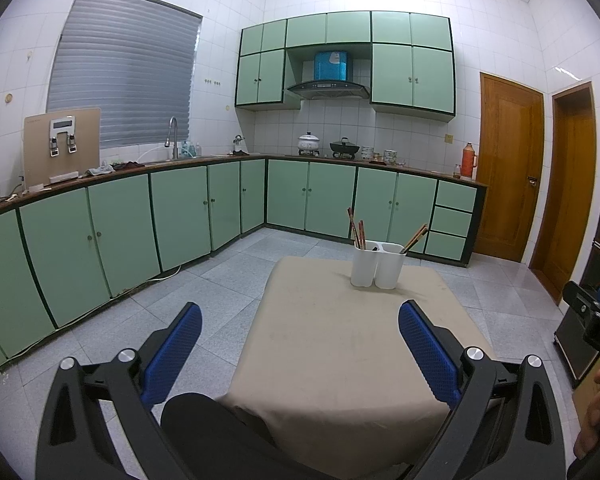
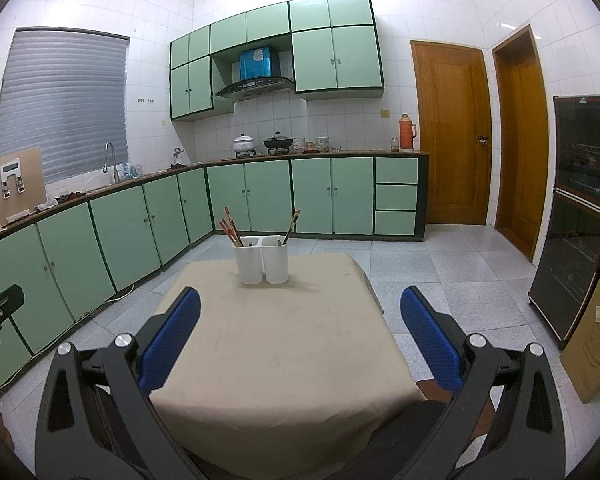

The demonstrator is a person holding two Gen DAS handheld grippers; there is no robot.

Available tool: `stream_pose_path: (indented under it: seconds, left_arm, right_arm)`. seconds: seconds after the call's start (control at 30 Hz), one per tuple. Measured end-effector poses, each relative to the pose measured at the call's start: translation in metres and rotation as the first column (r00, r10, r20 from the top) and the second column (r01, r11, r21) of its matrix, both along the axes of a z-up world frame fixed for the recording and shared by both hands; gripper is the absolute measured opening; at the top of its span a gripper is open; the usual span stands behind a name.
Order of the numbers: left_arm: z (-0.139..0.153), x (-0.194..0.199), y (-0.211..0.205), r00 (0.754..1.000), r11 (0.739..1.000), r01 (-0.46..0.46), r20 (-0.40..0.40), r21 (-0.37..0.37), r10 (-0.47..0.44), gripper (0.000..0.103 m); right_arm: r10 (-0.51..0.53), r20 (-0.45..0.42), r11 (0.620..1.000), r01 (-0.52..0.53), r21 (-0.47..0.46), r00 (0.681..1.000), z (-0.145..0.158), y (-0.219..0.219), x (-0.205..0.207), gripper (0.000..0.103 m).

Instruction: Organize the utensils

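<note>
I have both tongs held back at the near edge of the table (image 1: 340, 360), and nothing is in either of them. The left tongs (image 1: 300, 316) stand wide apart with bare cloth between the blue pads; the right tongs (image 2: 300, 304) are spread just as wide and equally empty.

The task's things sit toward the far side of the table: a white twin-cup utensil holder (image 1: 376, 266), its two compartments joined side by side. In the left compartment I see a bunch of reddish chopsticks (image 1: 358, 228) leaning up and to the left; in the right compartment a darker pair (image 1: 416, 238) leans out to the right. From the right wrist view the same holder (image 2: 262, 260) stands well ahead of both tongs. Something short and dark shows at the rim of each cup, too small for me to name.

My judgement is that the chopsticks will be light, stiff and rather slick, inclined to roll or pivot between the pads. I would take one on its upper shaft, where it stands clear of the cup and its neighbours, and close squarely across it. The holder looks light and tall enough to tip if a stick drags against its rim, so a lift along the stick's lean seems safest.
</note>
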State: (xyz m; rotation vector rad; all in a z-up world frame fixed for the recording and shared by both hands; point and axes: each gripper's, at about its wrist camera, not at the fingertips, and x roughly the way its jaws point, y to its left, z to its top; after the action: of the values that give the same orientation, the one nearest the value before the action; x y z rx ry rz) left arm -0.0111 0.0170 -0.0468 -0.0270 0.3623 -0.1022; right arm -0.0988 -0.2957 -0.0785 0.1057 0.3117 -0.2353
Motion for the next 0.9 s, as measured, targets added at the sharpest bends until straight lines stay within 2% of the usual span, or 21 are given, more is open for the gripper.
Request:
stream_pose_path:
  seconds: [0.9]
  left_arm:
    - [0.0042,-0.0016,-0.0046,1.000,1.000,-0.001,0.010,0.007,0.001,0.097]
  right_arm:
    - [0.002,0.000,1.000,-0.002,0.001,1.000,0.0019,0.0016,0.0022,0.097]
